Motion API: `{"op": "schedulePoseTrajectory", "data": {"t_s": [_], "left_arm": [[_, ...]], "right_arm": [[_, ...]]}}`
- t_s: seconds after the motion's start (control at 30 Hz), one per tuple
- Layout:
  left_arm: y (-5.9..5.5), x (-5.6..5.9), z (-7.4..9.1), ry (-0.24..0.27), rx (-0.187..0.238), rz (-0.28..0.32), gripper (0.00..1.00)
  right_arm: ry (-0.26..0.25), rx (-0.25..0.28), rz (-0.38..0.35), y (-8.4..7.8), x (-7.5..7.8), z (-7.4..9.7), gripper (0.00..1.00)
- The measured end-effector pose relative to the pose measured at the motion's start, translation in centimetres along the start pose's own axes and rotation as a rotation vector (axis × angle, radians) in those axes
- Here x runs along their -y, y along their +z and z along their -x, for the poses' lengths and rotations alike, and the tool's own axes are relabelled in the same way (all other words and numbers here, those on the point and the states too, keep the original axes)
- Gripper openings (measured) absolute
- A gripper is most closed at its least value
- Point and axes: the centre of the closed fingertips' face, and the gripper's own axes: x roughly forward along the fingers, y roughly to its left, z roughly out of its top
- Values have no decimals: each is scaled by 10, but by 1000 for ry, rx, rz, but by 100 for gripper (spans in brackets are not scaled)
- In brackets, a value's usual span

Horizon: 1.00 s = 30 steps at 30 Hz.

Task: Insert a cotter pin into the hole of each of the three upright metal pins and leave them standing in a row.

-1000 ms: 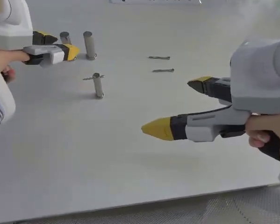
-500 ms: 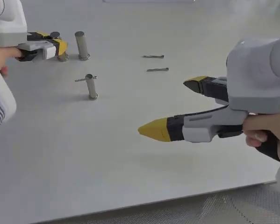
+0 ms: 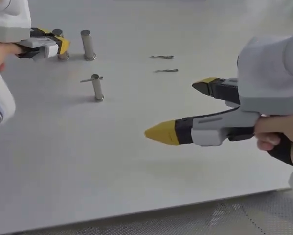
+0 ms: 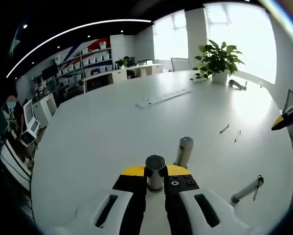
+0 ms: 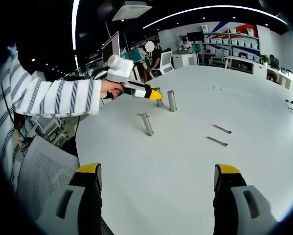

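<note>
Left tool (image 3: 62,45) clamps an upright metal pin (image 4: 155,167); right tool (image 3: 170,108), jaws wide and empty, hovers nearer the two cotter pins (image 3: 166,71) lying flat ahead.

far pin (image 3: 63,55) mostly hidden behind left gripper (image 3: 59,42), loose cotter pins (image 3: 162,57) too small for detail
</note>
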Motion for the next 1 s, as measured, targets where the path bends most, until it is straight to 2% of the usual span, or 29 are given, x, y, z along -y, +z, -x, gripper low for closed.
{"op": "schedulePoseTrajectory", "data": {"t_s": [0.1, 0.13, 0.27, 0.37, 0.5, 0.6, 0.63, 0.73, 1.0], "left_arm": [[8, 1, 7, 6, 8, -11, 9], [5, -2, 4, 6, 10, -13, 9], [22, 0, 17, -2, 46, -9, 9], [34, 9, 28, -12, 78, -7, 9], [45, 20, 34, -45, 105, -11, 9], [54, 37, 44, -63, 129, -53, 9], [56, 40, 46, -67, 131, -53, 9], [67, 59, 55, -103, 155, -53, 9], [85, 99, 63, -178, 178, -93, 9]], "right_arm": [[5, 18, -8, 3, -1, 0, 94], [6, 18, -5, 4, -1, 1, 94], [10, 23, 5, 6, -2, 1, 94], [10, 30, 9, 9, -2, 3, 94], [10, 43, 15, 12, -3, 5, 94], [10, 55, 13, 15, -4, 7, 94], [8, 56, 13, 15, -3, 8, 95], [-4, 61, 21, 16, -1, 10, 94], [-5, 95, 10, 20, 2, 15, 94]]}}
